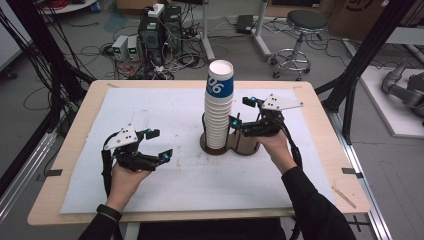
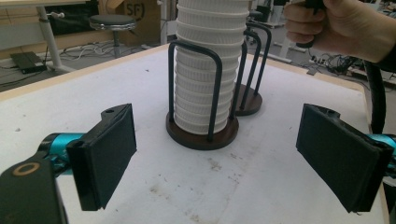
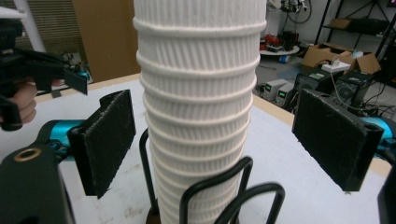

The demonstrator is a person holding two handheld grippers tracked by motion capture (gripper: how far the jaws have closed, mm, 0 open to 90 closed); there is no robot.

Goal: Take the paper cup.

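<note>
While the cup stack (image 1: 219, 107) stands in the middle of the high view, seated in the left ring of a twin holder (image 1: 244, 145), the right tool (image 1: 244, 112) is seen just beside it on the right, its jaws spread and nothing gripped. From the right gripper view, the stack (image 3: 201, 107) is placed between the two pads (image 3: 109, 140) with a gap left on each side, so it is not touched. No earlier frame is offered for comparison. The left tool (image 1: 159, 145) is held in the lower left of the high view, well apart from the stack, jaws released and empty; in the left gripper view the stack (image 2: 208, 70) is seen ahead, beyond the pads (image 2: 112, 149).

The second ring of the holder (image 2: 247, 100) is placed behind the stack in that view, and the hand (image 2: 336, 25) is seen at the upper right. The black wire hoops (image 3: 219, 191) are raised around the stack's foot, close below the right tool.

The cups are made of white ribbed paper with rolled rims; blue print is carried by the top cup (image 1: 220, 80). The holder bases are round, dark wood discs. The bench (image 1: 75, 200) is covered by a pale, stained sheet (image 1: 160, 110).
</note>
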